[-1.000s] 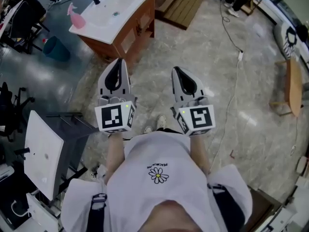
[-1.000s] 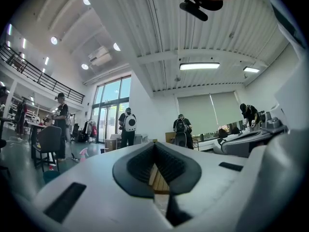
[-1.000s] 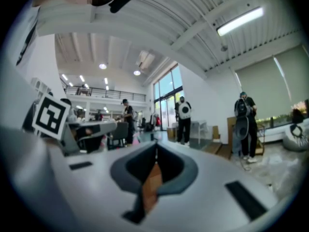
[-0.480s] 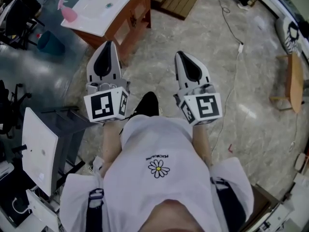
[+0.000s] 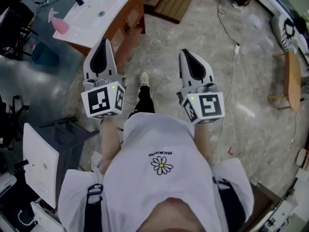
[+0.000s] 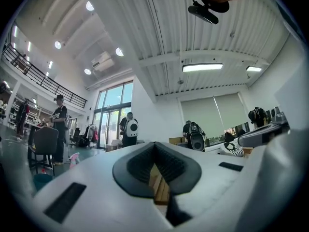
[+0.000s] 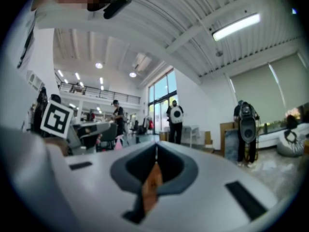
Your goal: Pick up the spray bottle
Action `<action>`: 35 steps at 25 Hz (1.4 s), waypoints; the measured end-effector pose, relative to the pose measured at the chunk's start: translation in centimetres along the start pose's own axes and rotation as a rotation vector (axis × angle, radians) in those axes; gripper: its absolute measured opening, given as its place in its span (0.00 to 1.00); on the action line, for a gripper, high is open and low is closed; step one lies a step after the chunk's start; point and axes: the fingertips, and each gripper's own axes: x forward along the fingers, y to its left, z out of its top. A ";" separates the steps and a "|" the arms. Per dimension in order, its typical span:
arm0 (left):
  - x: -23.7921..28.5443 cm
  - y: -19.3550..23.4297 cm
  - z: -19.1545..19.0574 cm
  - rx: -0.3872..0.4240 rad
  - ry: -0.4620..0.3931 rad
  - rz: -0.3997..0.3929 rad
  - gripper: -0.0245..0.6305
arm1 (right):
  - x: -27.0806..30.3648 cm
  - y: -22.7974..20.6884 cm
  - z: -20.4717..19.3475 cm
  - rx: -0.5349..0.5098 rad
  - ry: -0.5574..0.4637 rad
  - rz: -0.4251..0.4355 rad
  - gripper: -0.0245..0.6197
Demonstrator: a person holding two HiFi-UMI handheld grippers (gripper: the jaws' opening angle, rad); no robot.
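Observation:
The pink spray bottle stands at the near left corner of a white washbasin top on a wooden cabinet, at the head view's upper left. It also shows small and low, as a pink spray bottle at the left of the left gripper view. My left gripper is held level just right of the cabinet, well short of the bottle, its jaws shut on nothing. My right gripper hovers beside it over the marble floor, also shut and empty. Both gripper views look out across the hall along the closed jaws, the left gripper and the right gripper.
A teal bin sits on the floor left of the cabinet. A white panel on a dark frame stands at the lower left. A wooden pallet, a floor cable and a wooden bench lie ahead and right. Several people stand far off.
Both grippers have moved forward with the person, who has stepped a leg ahead. The washbasin and bottle have slid toward the upper left of the view. The jaws stay shut.

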 end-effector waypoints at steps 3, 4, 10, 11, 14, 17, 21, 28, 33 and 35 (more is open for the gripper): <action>2.2 0.5 -0.8 -0.008 0.013 -0.003 0.06 | 1.7 -1.0 -0.3 0.014 0.014 -0.014 0.08; 3.0 0.6 -1.0 -0.007 0.015 -0.007 0.07 | 2.4 -1.4 -0.3 0.019 0.017 -0.016 0.08; 8.2 1.6 -3.2 0.001 0.028 -0.042 0.07 | 8.3 -2.1 -2.1 0.041 0.064 0.000 0.08; 9.2 1.9 -3.5 0.000 0.032 -0.048 0.07 | 9.3 -2.1 -2.3 0.038 0.072 0.005 0.08; 12.3 3.0 -3.7 -0.007 0.039 -0.053 0.07 | 12.6 -2.4 -1.9 0.024 0.089 0.016 0.08; 15.4 4.2 -3.9 -0.007 0.048 -0.045 0.07 | 16.0 -3.0 -1.3 0.009 0.097 0.019 0.08; 19.4 6.1 -4.4 -0.017 0.037 -0.050 0.07 | 20.8 -3.6 -0.6 -0.009 0.118 0.026 0.08; 25.6 10.2 -6.0 -0.049 0.046 -0.022 0.07 | 29.7 -2.7 -1.7 -0.005 0.181 0.116 0.08; 29.2 13.7 -6.2 -0.034 0.008 0.007 0.06 | 35.3 -1.3 -2.2 -0.005 0.187 0.184 0.08; 30.1 14.9 -6.3 -0.035 -0.003 0.024 0.07 | 36.7 -0.9 -2.2 -0.001 0.180 0.204 0.08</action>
